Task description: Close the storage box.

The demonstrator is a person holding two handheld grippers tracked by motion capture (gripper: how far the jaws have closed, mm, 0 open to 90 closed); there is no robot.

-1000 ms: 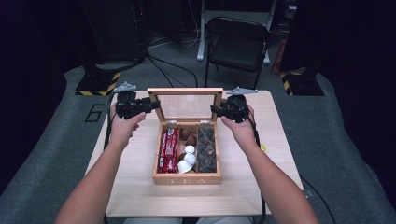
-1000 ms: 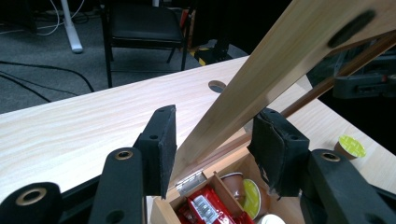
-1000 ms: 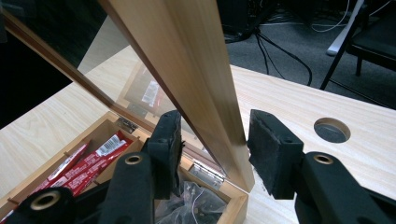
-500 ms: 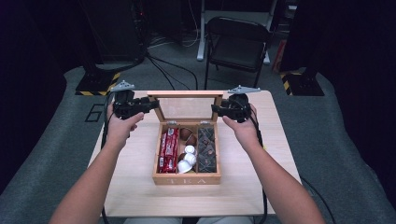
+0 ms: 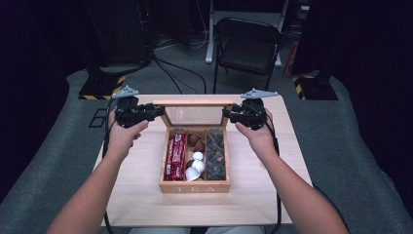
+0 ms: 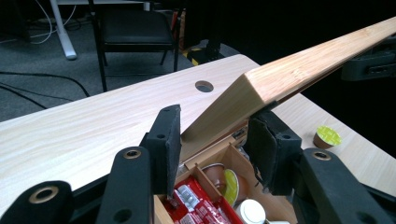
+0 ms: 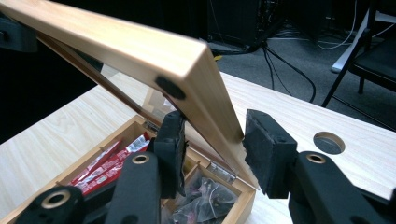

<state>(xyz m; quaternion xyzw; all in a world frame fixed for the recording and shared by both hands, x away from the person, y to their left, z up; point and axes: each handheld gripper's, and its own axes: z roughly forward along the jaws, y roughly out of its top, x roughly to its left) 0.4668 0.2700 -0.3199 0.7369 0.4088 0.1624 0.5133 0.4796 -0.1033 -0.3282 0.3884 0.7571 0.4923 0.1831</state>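
A wooden tea box [image 5: 195, 186] stands mid-table, its glass-paned lid [image 5: 195, 103] raised at a slant. It holds red sachets [image 5: 174, 157], white capsules [image 5: 196, 163], brown capsules [image 5: 195, 141] and dark tea bags [image 5: 215, 155]. My left gripper [image 5: 158, 111] is shut on the lid's left side edge, and its jaws have just been closing. In the left gripper view, the lid [image 6: 289, 74] runs between the left gripper's [image 6: 215, 140] pads. My right gripper [image 5: 228, 113] is shut on the lid's right edge, its jaws having just closed further. In the right gripper view, the lid [image 7: 140, 46] sits between the right gripper's [image 7: 212, 140] pads.
A brown capsule with a green top [image 6: 327, 136] lies loose on the table right of the box. The table has a round cable hole [image 6: 204, 86] near its far edge. A black folding chair [image 5: 248, 44] and cables are beyond the table.
Both hands have risen slightly with the lid's sides between the jaws. The lid's top edge has come a little toward the person.
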